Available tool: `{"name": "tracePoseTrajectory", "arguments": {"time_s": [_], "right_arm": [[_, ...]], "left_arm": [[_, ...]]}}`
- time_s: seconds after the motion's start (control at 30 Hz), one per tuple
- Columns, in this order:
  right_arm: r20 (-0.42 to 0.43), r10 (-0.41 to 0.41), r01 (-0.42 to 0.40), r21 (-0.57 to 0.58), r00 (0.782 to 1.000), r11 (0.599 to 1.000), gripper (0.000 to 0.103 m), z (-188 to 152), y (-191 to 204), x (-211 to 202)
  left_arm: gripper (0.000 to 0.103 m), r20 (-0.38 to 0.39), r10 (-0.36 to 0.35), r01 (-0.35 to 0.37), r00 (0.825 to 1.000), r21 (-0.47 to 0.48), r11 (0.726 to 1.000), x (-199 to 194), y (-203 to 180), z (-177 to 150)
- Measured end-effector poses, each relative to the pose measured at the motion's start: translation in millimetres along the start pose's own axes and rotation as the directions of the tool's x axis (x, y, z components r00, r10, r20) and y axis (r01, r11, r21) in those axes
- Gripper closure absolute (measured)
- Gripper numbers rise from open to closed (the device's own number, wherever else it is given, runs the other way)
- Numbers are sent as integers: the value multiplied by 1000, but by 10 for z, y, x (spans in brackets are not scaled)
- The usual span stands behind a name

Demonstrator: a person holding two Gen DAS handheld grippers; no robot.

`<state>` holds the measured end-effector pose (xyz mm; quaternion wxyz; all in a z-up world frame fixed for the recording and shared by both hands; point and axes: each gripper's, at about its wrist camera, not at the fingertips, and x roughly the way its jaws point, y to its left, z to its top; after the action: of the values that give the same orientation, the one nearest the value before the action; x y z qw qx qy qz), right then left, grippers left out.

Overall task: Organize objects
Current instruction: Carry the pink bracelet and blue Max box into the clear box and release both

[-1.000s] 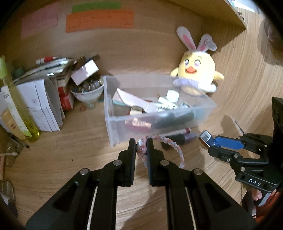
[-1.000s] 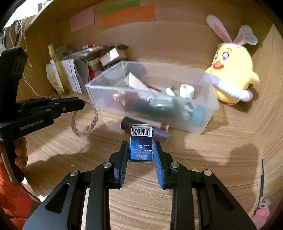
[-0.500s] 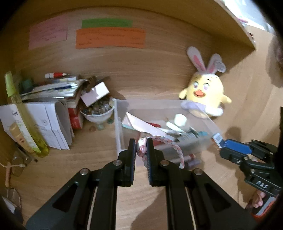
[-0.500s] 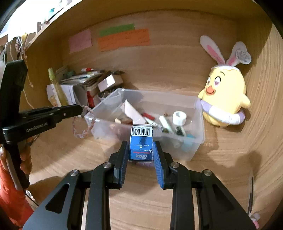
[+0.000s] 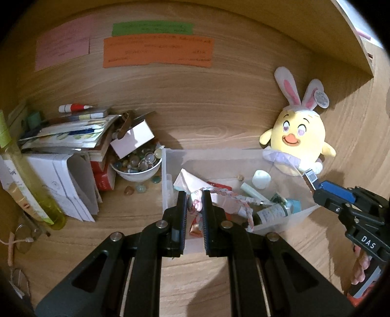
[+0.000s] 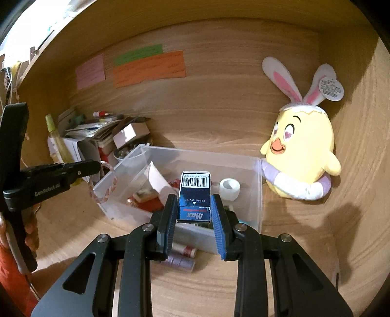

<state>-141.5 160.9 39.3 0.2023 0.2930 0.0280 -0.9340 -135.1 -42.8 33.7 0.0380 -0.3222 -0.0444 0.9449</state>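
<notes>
- Wood-grain back wall (image 5: 195, 102) fills the view from 9 to 3 o'clock.
- Pink note (image 5: 62, 50) at 11 o'clock, green note (image 5: 152, 28) and orange note (image 5: 158, 52) at 12, stuck on it.
- Wooden desk surface (image 5: 73, 243) at 7 o'clock.
- Shelf board (image 6: 170, 14) overhead at 12; daylight at 10.

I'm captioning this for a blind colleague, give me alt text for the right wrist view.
Right tongs grip a small blue box above a clear bin of clutter on a wooden desk. Left tongs hold a braided loop at the left; a yellow plush sits right.
</notes>
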Motion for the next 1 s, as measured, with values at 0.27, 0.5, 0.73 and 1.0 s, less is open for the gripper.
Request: {"name": "tracePoseTrajectory", "arguments": {"time_s": [0.27, 0.5, 0.73, 1.0], "right_arm": [[-7, 6, -6, -19, 1000, 1000, 77, 135, -38, 184], [-59, 16, -18, -24, 998, 1000, 77, 117, -46, 456], [-127, 10, -10, -5, 992, 1000, 77, 12, -126, 703], [-162, -5, 2, -17, 987, 1000, 77, -48, -124, 822]], "left_arm": [[92, -19, -2, 2, 1000, -4, 1000, 186, -108, 122], [92, -61, -3, 4, 998, 6, 1000, 393, -138, 115], [92, -99, 4, -4, 995, 1, 1000, 619, -134, 43], [92, -118, 38, -35, 992, 23, 999, 739, -155, -9]]}}
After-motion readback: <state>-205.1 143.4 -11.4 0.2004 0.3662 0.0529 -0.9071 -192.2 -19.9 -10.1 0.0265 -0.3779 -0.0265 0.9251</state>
